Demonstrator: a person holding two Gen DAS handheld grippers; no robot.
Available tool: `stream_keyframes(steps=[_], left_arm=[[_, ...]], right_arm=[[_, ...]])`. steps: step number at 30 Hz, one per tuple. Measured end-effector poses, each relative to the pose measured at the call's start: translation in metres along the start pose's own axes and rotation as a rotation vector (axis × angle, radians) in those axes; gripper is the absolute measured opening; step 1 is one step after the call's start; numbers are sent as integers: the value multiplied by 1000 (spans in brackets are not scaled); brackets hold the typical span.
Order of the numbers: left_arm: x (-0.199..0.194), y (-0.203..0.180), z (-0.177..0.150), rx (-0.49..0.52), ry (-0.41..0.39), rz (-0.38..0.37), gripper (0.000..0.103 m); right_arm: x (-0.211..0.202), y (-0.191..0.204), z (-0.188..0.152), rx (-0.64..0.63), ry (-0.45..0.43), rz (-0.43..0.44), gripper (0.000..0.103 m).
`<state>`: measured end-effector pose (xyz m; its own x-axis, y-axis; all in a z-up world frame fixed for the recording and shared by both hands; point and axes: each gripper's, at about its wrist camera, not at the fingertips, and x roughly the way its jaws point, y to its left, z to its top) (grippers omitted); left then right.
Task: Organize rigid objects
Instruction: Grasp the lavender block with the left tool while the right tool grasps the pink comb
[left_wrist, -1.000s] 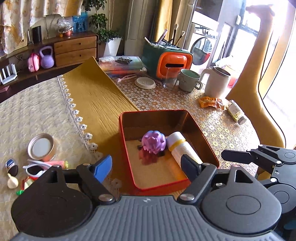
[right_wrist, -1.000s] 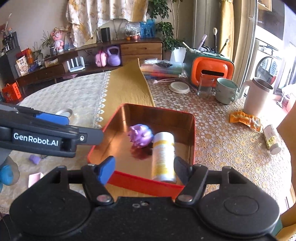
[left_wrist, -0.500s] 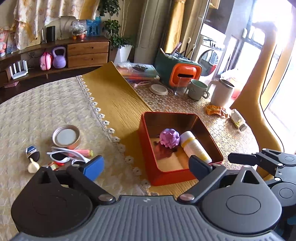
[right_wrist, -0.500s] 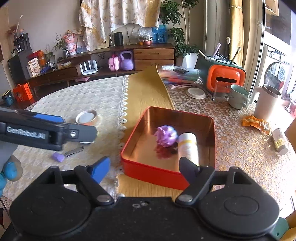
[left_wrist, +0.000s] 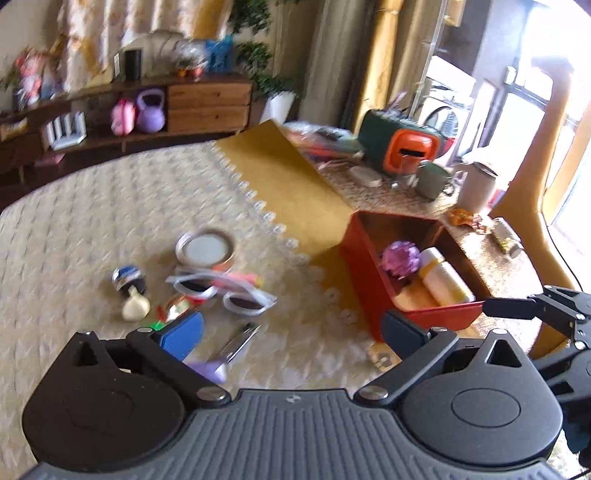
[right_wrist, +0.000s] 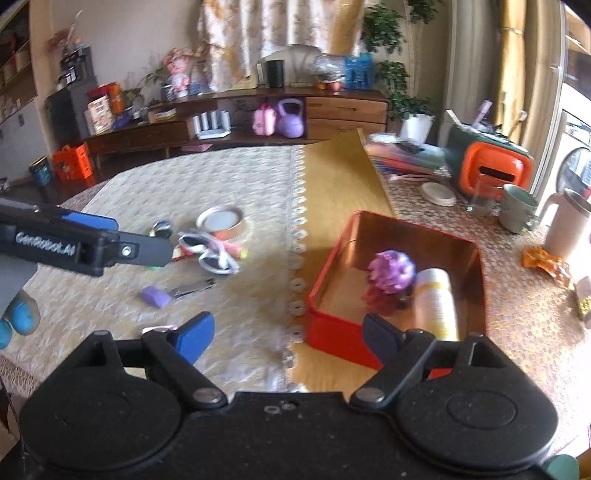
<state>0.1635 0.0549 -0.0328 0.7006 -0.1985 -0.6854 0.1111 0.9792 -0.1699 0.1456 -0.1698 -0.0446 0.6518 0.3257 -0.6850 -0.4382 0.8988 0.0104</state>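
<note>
The left tool (left_wrist: 291, 330) gapes wide and empty, its jaws just opened, above the clippers (left_wrist: 236, 341). At two o'clock the red tin (left_wrist: 360, 266) holds a purple ball (left_wrist: 400, 258) and bottle (left_wrist: 445, 277). The right tool (right_wrist: 288, 332), jaws just opening, grips nothing; bare counter (right_wrist: 251, 314) lies between them.

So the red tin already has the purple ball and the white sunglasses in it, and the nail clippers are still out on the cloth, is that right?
Not quite. The red tin holds the purple ball and a white bottle with yellow bands. The white sunglasses still lie on the cloth, as do the nail clippers. The right wrist view shows this.
</note>
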Motion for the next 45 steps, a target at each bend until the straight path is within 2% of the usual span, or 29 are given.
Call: stream_keyframes(steps=[5,14,19,22,34,36,38,40,45], left_arm=[[5,23,-15,-22,8,40,103],[24,34,-34,41,41,78,103],[42,49,-41,-17,99,51,103],[49,49,-47,4,104,49,103],[73,59,-59,14,112,101,102],[74,60,-60,11,109,103,97],[77,60,-60,21,117,109,87],[79,60,-61,31,121,112,83],[79,56,-62,76,106,129,64]], right_arm=[[16,28,-7,-40,33,47,87],[39,71,-15,-102,76,110,87],[54,85,-19,-115,108,122,87],[63,94,-23,-134,122,149,86],[90,114,-31,-198,159,164,65],[95,116,-31,-204,168,166,61],[99,119,-32,-212,175,160,58],[102,122,-32,-219,184,159,54],[105,127,-32,-235,178,151,53]])
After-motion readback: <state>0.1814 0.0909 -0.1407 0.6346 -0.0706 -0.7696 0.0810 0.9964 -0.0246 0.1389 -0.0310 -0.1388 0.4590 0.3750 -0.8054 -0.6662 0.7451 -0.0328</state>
